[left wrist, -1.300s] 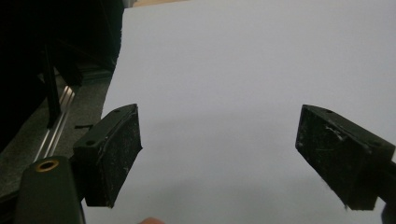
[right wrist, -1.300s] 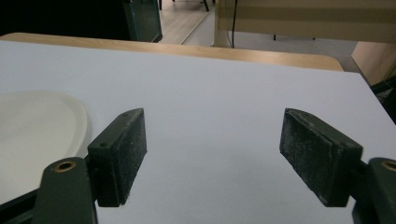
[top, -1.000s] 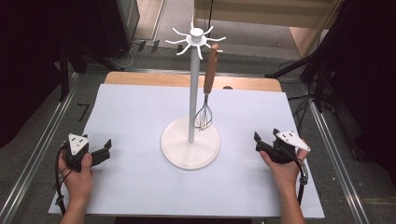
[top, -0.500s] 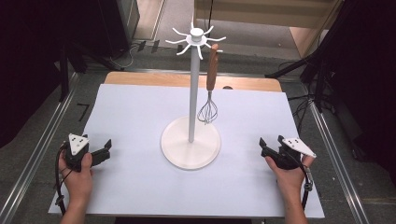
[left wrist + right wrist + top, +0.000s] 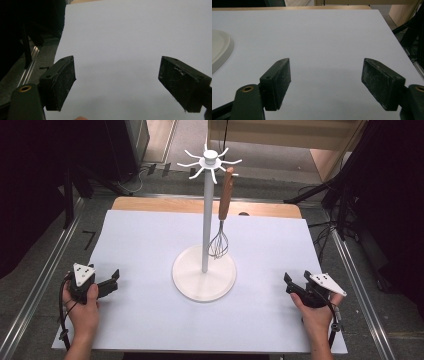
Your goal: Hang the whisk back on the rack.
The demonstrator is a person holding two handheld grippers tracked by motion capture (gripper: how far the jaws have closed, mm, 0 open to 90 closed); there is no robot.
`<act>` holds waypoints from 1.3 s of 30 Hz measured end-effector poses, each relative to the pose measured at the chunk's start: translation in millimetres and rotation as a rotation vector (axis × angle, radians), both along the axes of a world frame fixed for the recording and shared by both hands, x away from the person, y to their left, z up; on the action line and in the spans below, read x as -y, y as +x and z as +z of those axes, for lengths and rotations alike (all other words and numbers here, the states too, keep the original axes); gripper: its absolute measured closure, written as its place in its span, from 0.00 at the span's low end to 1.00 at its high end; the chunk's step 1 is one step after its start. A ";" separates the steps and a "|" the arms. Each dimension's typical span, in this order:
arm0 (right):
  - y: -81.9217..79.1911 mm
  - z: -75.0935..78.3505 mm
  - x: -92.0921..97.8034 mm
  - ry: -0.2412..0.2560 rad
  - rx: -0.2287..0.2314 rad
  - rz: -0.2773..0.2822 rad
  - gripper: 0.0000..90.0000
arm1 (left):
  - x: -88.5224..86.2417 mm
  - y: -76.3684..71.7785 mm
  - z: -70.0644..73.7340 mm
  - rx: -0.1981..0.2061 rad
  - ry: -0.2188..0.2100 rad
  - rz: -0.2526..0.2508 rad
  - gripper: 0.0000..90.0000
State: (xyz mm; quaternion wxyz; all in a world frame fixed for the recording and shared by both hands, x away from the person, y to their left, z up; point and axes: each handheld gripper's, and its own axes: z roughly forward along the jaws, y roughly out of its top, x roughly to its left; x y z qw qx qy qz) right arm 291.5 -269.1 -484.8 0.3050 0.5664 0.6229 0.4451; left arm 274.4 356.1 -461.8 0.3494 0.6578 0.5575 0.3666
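Right gripper [image 5: 295, 285], jaws apart and empty, rests at the tabletop's [image 5: 140, 245] 4 o'clock corner; left gripper [image 5: 107, 282], also spread and empty, sits at 8 o'clock. The whisk [image 5: 222, 217] hangs upright from the stand [image 5: 205, 270], up toward 11 o'clock from the right gripper, which I judge slightly nearer.

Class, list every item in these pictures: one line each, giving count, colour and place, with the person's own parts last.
whisk: one, wooden handle and metal wires, hanging from a hook of the stand.
stand: one, white, round base and pole with hooks on top, middle of the table.
table: one, white top with a wooden far edge.
left gripper: one, black, near left of the table, jaws open.
right gripper: one, black, near right, jaws open.
hands: two, each holding a gripper.
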 end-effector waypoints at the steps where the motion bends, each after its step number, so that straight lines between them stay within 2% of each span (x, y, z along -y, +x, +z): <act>1: -1.2 -0.1 1.3 0.001 0.001 0.000 0.27 | 0.0 0.0 0.0 0.000 0.000 -0.001 0.17; 14: -20.8 -0.3 17.4 0.008 0.002 -0.027 0.26 | 0.0 -0.2 0.0 0.000 0.001 -0.001 0.17; 23: -37.0 -0.6 25.3 0.032 0.031 -0.034 0.25 | 0.2 -0.3 0.0 0.001 0.002 -0.003 0.17; 27: -40.4 -0.9 23.9 0.015 0.037 -0.038 0.25 | 0.4 -0.2 -0.1 0.001 0.002 -0.002 0.17; 29: -41.5 -0.8 21.7 0.004 0.031 -0.040 0.24 | 0.3 -0.3 0.0 0.001 0.002 -0.002 0.17; 31: -39.9 -1.4 22.8 0.021 -0.001 -0.042 0.25 | 0.3 -0.3 -0.1 0.003 0.002 -0.002 0.17; 33: -39.1 -1.7 23.0 0.025 -0.010 -0.049 0.24 | 0.3 -0.4 -0.1 0.004 0.001 -0.003 0.17; 39: -39.1 -1.8 21.1 0.010 -0.013 -0.060 0.23 | -0.1 -1.7 0.2 0.011 0.002 -0.007 0.17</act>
